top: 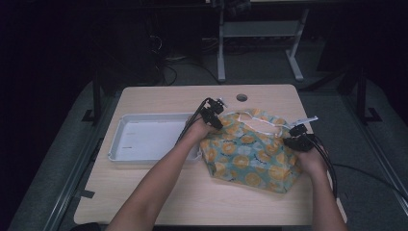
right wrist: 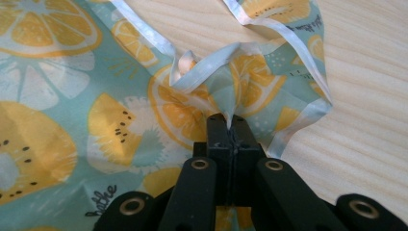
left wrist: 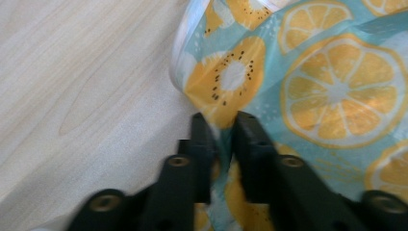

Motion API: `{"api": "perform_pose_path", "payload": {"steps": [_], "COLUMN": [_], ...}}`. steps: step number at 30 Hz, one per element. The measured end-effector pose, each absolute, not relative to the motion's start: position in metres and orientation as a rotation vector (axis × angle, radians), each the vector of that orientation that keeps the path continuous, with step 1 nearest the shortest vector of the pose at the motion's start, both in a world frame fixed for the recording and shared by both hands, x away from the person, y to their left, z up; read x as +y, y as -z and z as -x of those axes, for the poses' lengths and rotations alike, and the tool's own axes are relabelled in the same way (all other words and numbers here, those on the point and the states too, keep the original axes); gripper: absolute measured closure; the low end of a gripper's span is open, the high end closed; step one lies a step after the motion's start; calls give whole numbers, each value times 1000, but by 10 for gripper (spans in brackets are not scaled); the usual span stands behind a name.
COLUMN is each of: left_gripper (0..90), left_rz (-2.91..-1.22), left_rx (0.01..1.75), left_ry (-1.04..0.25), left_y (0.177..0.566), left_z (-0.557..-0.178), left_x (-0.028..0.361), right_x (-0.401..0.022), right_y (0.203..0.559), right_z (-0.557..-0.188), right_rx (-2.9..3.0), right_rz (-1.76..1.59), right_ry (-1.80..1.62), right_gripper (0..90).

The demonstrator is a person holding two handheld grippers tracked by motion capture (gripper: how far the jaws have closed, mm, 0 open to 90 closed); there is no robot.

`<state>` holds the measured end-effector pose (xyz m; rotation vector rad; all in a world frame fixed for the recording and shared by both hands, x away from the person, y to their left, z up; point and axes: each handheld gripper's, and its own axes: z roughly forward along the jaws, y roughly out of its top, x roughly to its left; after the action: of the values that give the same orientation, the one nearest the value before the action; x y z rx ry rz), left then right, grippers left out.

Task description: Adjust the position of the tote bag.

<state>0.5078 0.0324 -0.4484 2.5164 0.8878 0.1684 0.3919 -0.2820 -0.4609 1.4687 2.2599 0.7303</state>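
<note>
Left gripper (left wrist: 223,122): jaws nearly together, pinching a fold at the citrus-print cloth (top: 250,154)'s 9 o'clock edge. Right gripper (right wrist: 230,124): jaws pressed tight on a bunched bit of cloth by the white trim (right wrist: 202,67), 3 o'clock edge. Cloth lies crumpled on the table (top: 159,197), right of centre, just beside the white tray (top: 144,139). Pinched fabric hidden between jaws; room behind is dark.

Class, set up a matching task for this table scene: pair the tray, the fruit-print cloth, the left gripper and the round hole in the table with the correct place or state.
Things:
1. white tray
2. fruit-print cloth
3. left gripper
4. round hole

Places or states:
A. near the table's far edge
B. pinching the cloth's edge
C. left of the cloth
D. between the two grippers

Pairs: 1-C, 2-D, 3-B, 4-A
</note>
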Motion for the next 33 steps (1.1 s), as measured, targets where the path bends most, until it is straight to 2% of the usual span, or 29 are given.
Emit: {"api": "perform_pose_path", "payload": {"steps": [4,15,26,33], "left_gripper": [891,894,895,894], "left_rz": [-2512,-2397,-2230,-2201], "left_rx": [882,843,756,678], "left_ry": [-143,-71,-21,-22], "left_y": [449,423,383,360], "left_z": [-508,-503,-479,-455], "left_x": [33,45,64,80], "right_x": [-281,-290,-296,-291], "right_y": [461,439,411,392], "right_z": [-392,-383,-364,-346], "right_rx": [2265,2208,2170,2166], "right_rz": [-1465,-1441,-1417,-1387], "right_ry": [-722,-749,-860,-901], "right_gripper": [889,892,893,893]}}
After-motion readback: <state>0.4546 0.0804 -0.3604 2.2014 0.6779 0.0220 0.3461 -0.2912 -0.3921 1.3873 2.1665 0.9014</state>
